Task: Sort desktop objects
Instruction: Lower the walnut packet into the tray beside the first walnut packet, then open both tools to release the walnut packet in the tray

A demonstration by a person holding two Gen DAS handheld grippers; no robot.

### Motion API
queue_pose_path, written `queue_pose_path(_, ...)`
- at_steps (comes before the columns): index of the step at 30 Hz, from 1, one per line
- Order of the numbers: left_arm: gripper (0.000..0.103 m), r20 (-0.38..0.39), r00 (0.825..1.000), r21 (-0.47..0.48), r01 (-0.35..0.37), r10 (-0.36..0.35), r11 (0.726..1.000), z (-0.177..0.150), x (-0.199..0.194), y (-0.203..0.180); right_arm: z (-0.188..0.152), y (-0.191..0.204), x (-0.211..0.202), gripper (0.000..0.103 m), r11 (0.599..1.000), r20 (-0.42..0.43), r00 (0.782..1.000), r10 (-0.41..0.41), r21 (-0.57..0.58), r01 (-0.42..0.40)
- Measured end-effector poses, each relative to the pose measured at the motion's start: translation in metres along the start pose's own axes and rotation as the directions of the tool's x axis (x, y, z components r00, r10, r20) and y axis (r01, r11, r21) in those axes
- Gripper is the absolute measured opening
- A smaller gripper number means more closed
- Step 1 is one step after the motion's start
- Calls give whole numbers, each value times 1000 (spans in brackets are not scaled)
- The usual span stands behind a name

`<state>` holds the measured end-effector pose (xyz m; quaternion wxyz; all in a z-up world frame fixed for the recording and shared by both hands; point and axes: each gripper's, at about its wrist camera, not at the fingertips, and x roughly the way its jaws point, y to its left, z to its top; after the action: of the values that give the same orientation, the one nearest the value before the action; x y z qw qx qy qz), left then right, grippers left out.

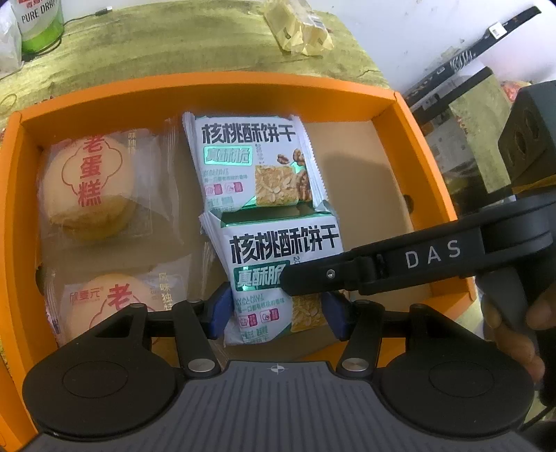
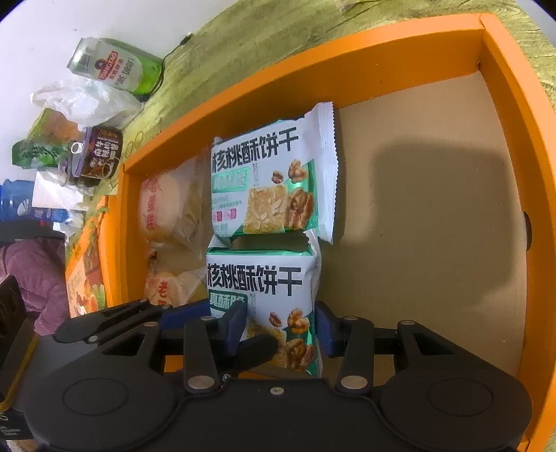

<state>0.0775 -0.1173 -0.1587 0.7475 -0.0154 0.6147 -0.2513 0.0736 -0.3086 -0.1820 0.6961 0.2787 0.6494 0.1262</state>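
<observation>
The left gripper [image 1: 276, 313] is down inside the orange box [image 1: 208, 90], its blue pads on either side of the near biscuit packet [image 1: 278, 274]; whether they press it I cannot tell. The right gripper [image 2: 279, 330] brackets the same packet, jaws narrow and pads close against its sides, seemingly holding it.

From the left of the box, two wrapped sponge cakes [image 1: 88, 184] lie one behind the other. Next to them, in the middle, the far biscuit packet [image 1: 253, 163] lies flat, with the near one just in front of it, touching its edge. The right part of the box floor is bare cardboard.

The sorting looks well along: cakes in one column, biscuits in another. Still outside, on the green table [image 1: 173, 41], is a yellow wrapped snack [image 1: 299, 29]. A green can [image 1: 40, 21] stands at the far left.
</observation>
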Motion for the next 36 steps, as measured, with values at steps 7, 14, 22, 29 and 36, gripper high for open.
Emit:
queue_pose_path(7,63,-13,1000,11,-4,4,1000,-1,1,1,-1,4,3,47,1000,1,1000,-21,-22,21)
queue_pose_path(14,72,-25,1000,24,4,-3,1000,-3,0,1,-1,5,4,49,999,-3,1000,-29,-17,29)
queue_pose_path(22,75,-16,1000,60,4,-3,998,-5,-11,1,-5,3,-1,51,1000,2,1000,-26,6,26)
queue_pose_path(29,75,-8,1000,95,26,-25,995,-10,-14,1,-7,-5,-7,51,999,30,1000,4,43,-5)
queue_pose_path(36,75,-14,999,128,41,-39,991,-15,-12,-5,-9,0,-4,51,1000,27,1000,13,24,-13)
